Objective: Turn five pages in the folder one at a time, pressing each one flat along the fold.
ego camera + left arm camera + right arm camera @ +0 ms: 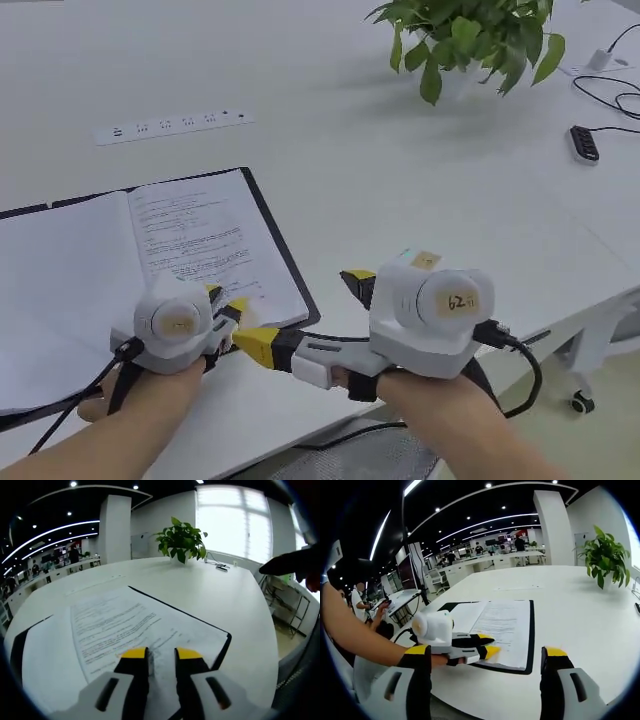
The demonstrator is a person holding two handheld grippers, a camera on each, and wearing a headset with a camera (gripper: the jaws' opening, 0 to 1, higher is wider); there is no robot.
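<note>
Yellow tips are seen on the left gripper, whose jaws are set narrow, with only a slim gap between them; whether a sheet is caught in that gap cannot be told. This gripper is held low over the bottom right corner of the printed page, close to the outer edge of the folder. The right gripper is held with its jaws spread wide and nothing between them, above the bare table just beside that same corner of the folder, and one of its tips is pointed toward the left gripper.

The folder is laid open and flat on the white table, near the front edge, and its black cover is seen as a border around the paper. The printed page is on its right half, and a mostly blank page is on its left half. Beyond the folder a white power strip is placed, and further right a potted plant is standing. A black device is lying at the far right of the table, well apart from the folder.
</note>
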